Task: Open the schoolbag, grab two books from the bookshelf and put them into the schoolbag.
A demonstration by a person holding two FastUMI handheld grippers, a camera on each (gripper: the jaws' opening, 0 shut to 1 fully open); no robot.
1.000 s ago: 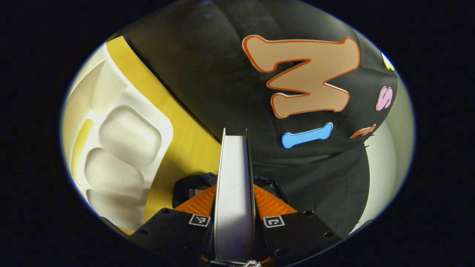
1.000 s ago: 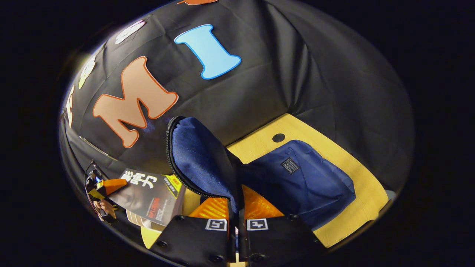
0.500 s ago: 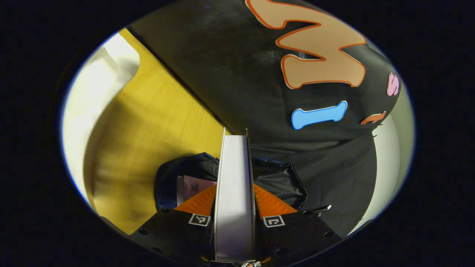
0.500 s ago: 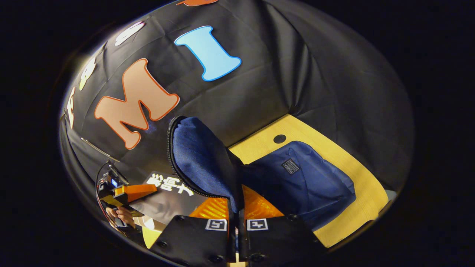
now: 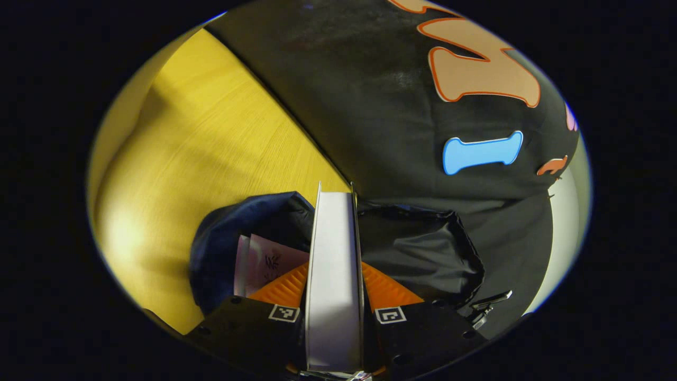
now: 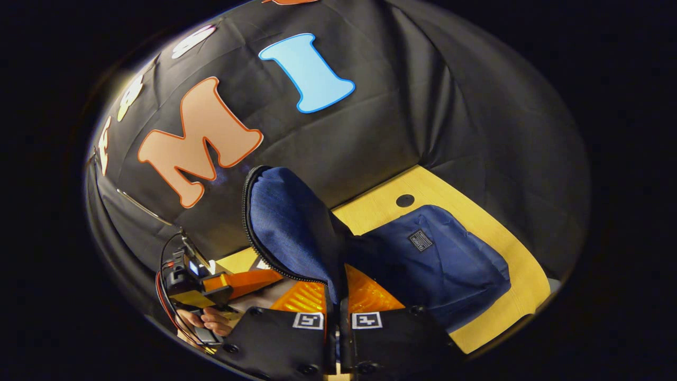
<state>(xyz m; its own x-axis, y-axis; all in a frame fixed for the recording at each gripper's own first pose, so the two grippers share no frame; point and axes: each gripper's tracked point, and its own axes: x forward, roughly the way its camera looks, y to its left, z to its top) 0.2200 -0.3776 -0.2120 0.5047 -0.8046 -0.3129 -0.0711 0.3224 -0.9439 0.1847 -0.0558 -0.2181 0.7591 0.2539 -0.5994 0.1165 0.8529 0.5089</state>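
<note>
In the left gripper view, the left gripper (image 5: pixel 334 296) is clamping a book (image 5: pixel 334 264) between its two fingers, the pale page edge facing the camera and standing straight up the middle of the view; the book is hanging just above the open mouth of the schoolbag (image 5: pixel 418 248), whose dark lining is gaping to either side of it; inside the opening, to the left of the held book, another book (image 5: pixel 267 262) with a pale pinkish cover is already sitting in the bag; the yellow wooden table (image 5: pixel 211 148) is spreading out beyond the bag, meeting the black cloth wall (image 5: pixel 359 95) behind. In the right gripper view, the right gripper (image 6: pixel 337 312) is pinching the blue flap (image 6: pixel 288 227) of the schoolbag between its closed fingers, holding the flap upright with its zipper edge curving up the left side; the rest of the blue schoolbag (image 6: pixel 444 264) is lying on the table (image 6: pixel 508 264) to the right, near a round hole (image 6: pixel 405 200) in the tabletop; at lower left, the left gripper (image 6: pixel 248 279) is appearing with a hand (image 6: pixel 209 320) wrapped around its handle, pointing in toward the bag just beside the raised flap.
</note>
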